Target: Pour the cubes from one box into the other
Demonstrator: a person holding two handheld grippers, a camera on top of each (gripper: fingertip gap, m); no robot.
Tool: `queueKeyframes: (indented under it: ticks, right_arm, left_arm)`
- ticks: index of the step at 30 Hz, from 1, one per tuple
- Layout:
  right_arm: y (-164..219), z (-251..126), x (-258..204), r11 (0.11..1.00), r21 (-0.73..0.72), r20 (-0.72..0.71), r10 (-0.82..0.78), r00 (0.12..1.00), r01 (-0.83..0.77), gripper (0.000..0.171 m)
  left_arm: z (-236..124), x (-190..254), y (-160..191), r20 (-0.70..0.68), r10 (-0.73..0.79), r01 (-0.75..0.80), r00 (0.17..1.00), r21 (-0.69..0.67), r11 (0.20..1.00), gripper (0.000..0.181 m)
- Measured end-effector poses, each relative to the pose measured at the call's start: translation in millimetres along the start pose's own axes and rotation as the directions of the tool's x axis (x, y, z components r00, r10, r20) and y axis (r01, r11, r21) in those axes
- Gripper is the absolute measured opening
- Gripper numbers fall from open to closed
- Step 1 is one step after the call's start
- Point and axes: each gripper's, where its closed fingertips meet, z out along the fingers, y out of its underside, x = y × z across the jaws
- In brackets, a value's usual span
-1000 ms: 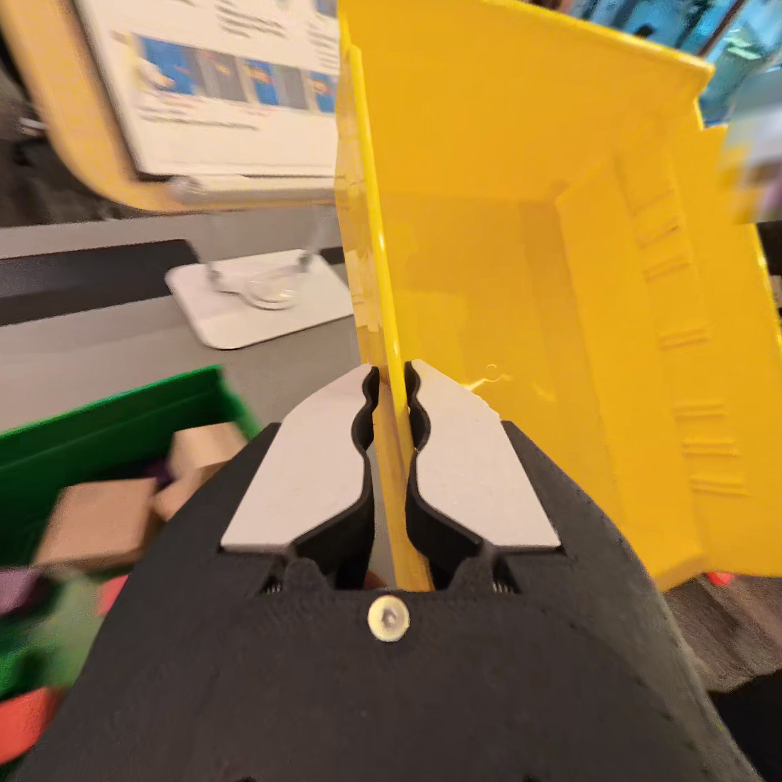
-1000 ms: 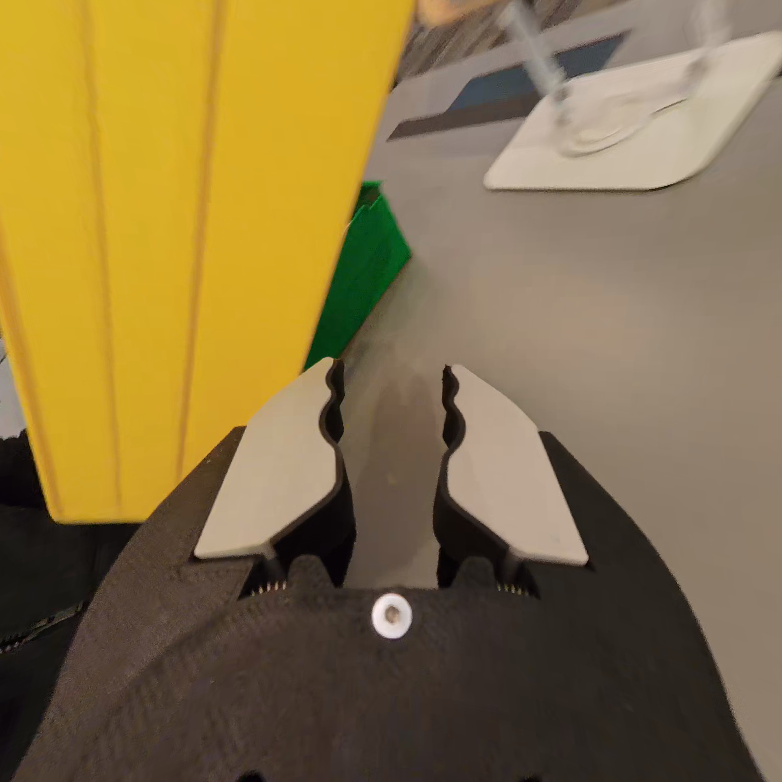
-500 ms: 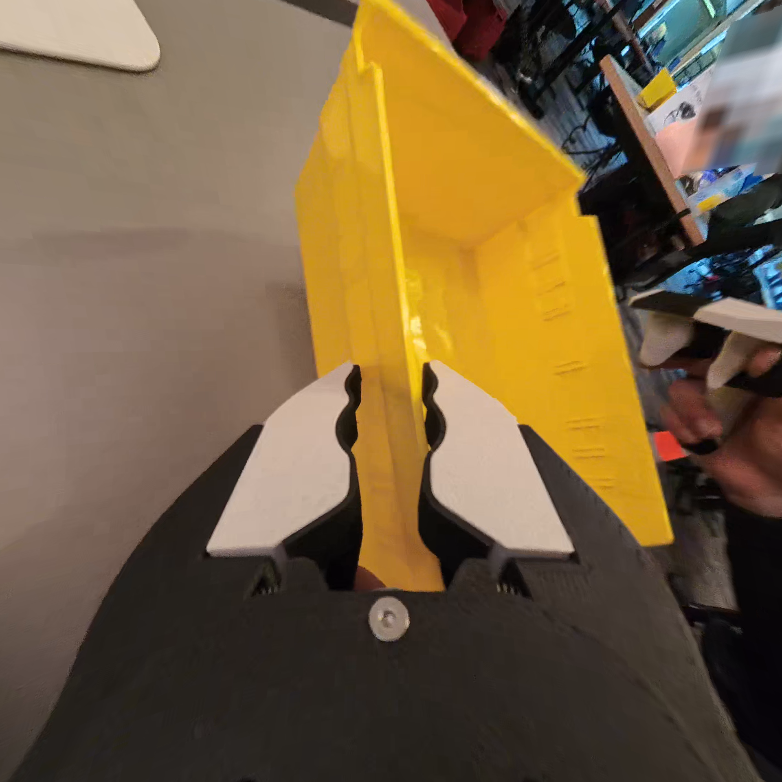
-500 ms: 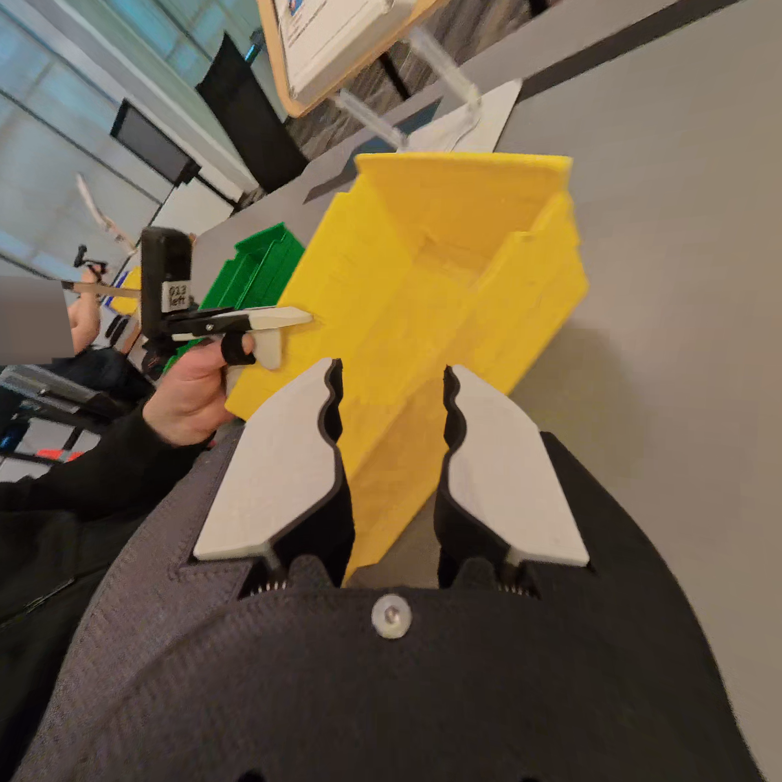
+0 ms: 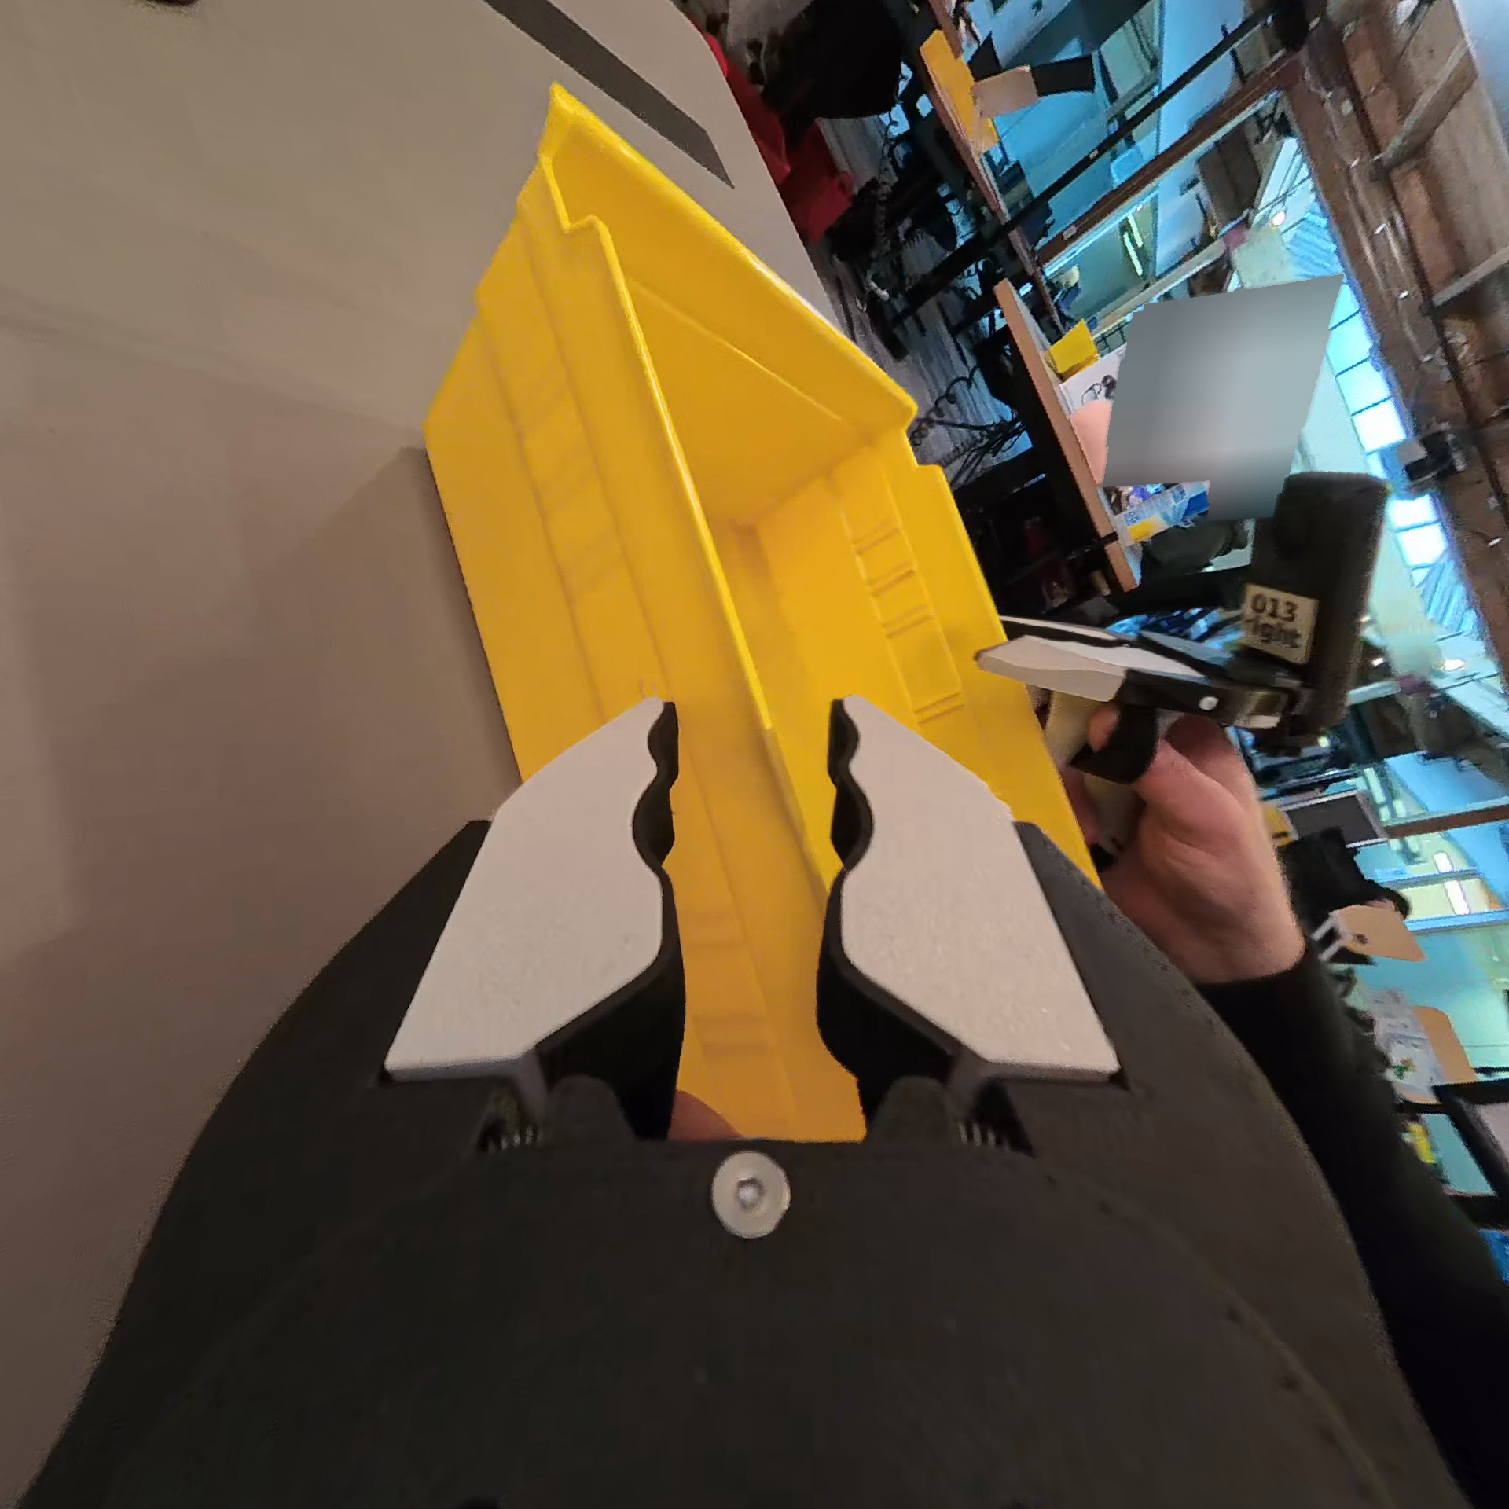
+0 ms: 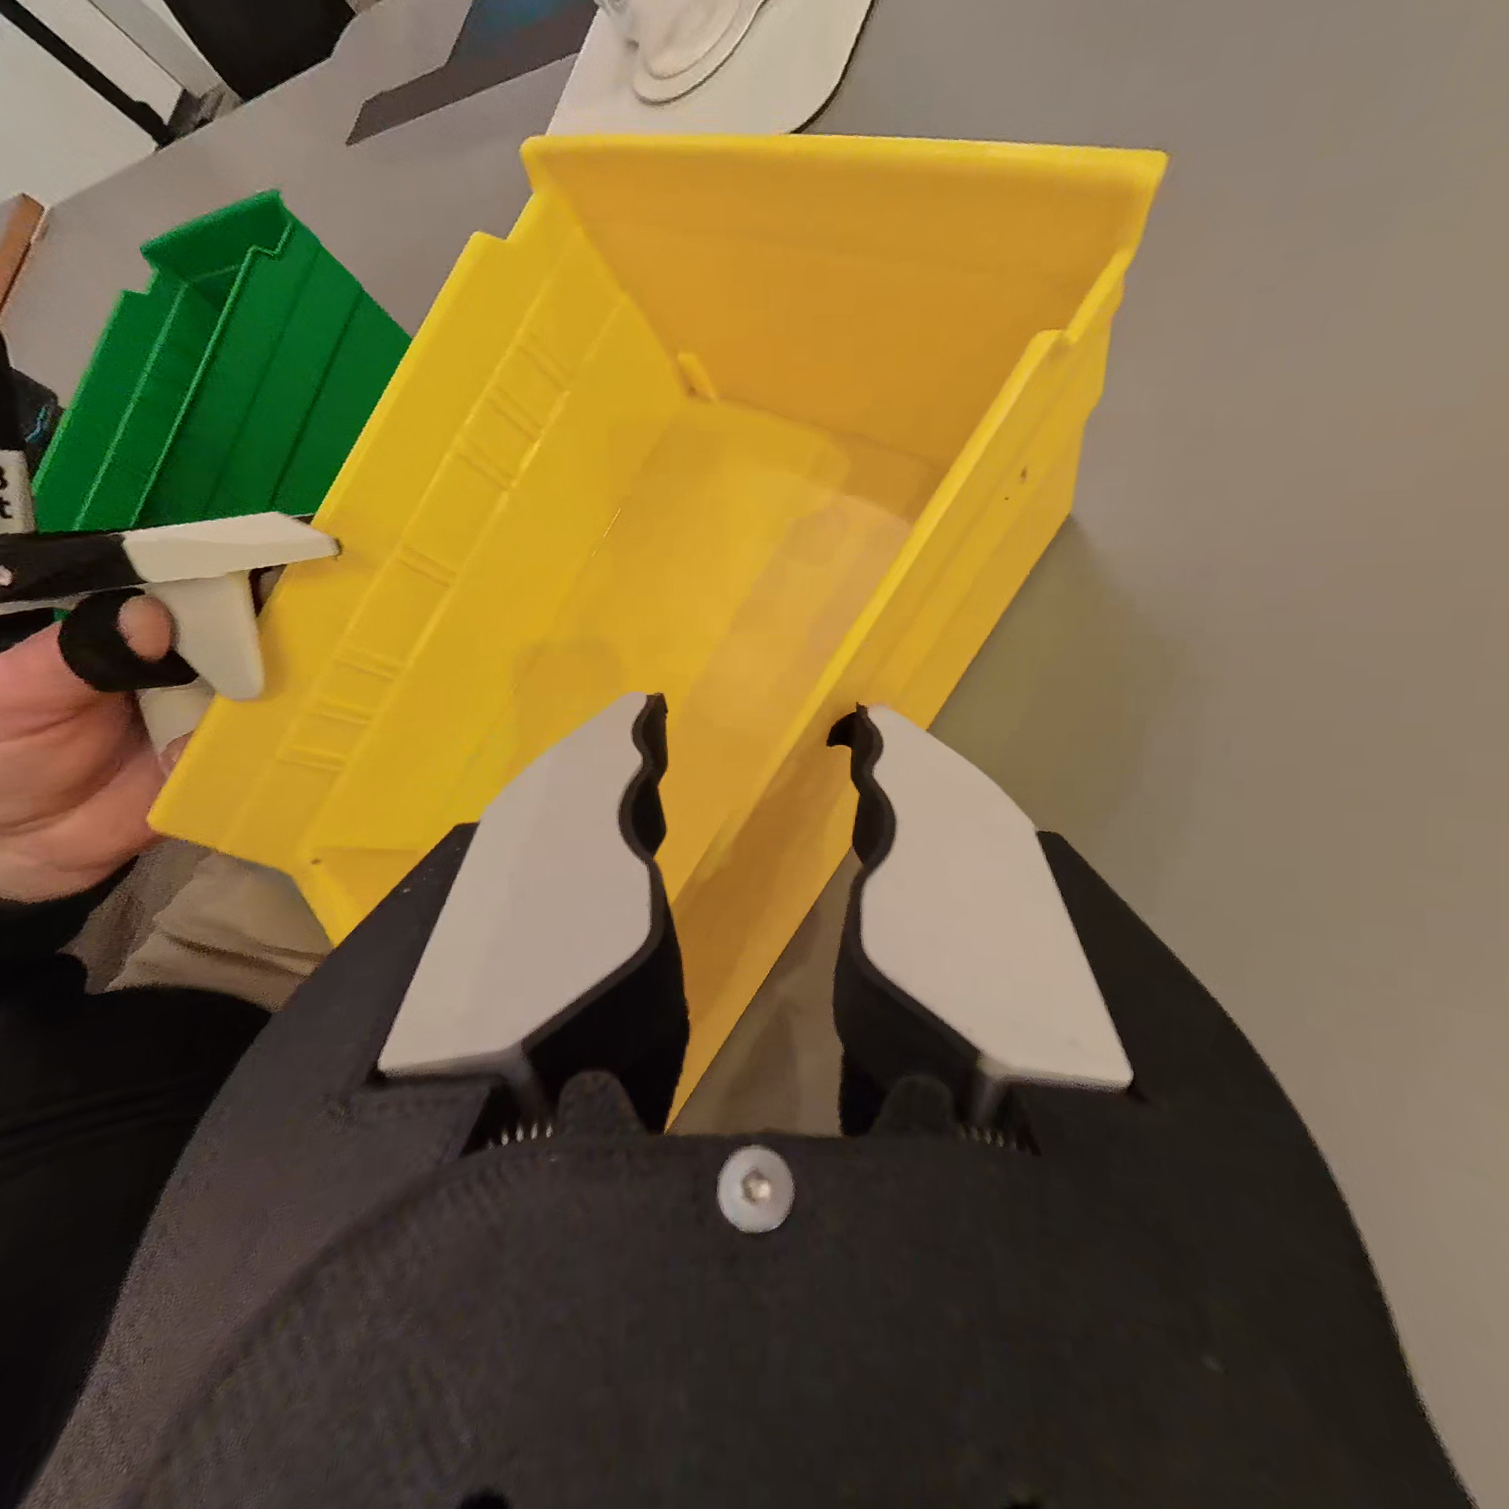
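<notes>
The yellow box (image 5: 784, 506) stands on the grey table (image 5: 204, 571) and is empty. My left gripper (image 5: 751, 718) is open, its jaws on either side of the box's left wall and apart from it. My right gripper (image 6: 751, 718) is open and straddles the right wall of the yellow box (image 6: 735, 490). The green box (image 6: 220, 384) stands just beyond the yellow box on the left; its inside is hidden. No cubes show. Each gripper also appears in the other's view, the right one (image 5: 1053, 661) and the left one (image 6: 245, 547).
A white stand base (image 6: 735, 65) sits on the table behind the yellow box. Bare grey table (image 6: 1306, 490) lies to the right of the box. Shelves and workshop clutter (image 5: 1143, 245) are past the table's edge.
The left gripper held the yellow box tilted over the green box with cubes; the box now rests on the table and the left jaws have opened. The right gripper moved onto its right wall.
</notes>
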Motion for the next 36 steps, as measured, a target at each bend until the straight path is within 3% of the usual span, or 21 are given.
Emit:
queueKeyframes:
  ticks: [1,8,19,22,28,32,36]
  right_arm:
    - [-3.6,1.7,5.6,1.000,-0.004,-0.014,-0.004,1.000,0.003,0.033]
    - [-34.6,5.4,44.1,0.998,-0.037,-0.131,-0.064,0.989,0.060,0.008]
    - [-25.4,2.4,37.6,1.000,-0.006,-0.094,-0.014,0.996,0.014,0.009]
    - [-38.8,-7.2,36.2,0.997,0.076,-0.101,-0.009,0.995,0.017,0.023]
    - [-50.3,-21.0,29.0,0.990,0.097,-0.161,-0.082,0.983,0.098,0.037]
    - [-61.5,-31.5,14.7,0.974,0.126,-0.200,-0.159,0.967,0.186,0.037]
    - [-73.1,-33.3,-27.9,0.941,0.126,-0.197,-0.285,0.938,0.313,0.036]
  left_arm:
    - [1.1,1.3,0.5,-0.012,-0.026,0.026,1.000,-0.001,1.000,0.035]
    - [16.1,18.0,12.1,-0.103,-0.089,0.086,0.991,-0.038,0.996,0.042]
    - [13.9,15.1,11.7,-0.108,-0.068,0.060,0.992,-0.069,0.996,0.054]
    - [10.6,22.4,10.8,-0.127,-0.038,0.029,0.991,-0.072,0.997,0.060]
    - [-21.5,45.9,-33.5,-0.124,0.132,-0.127,0.983,0.044,0.991,0.063]
    - [-59.5,54.3,-75.9,-0.094,0.248,-0.238,0.964,0.103,0.966,0.062]
    - [-115.3,19.7,-118.4,0.141,0.373,-0.385,0.917,0.077,0.920,0.071]
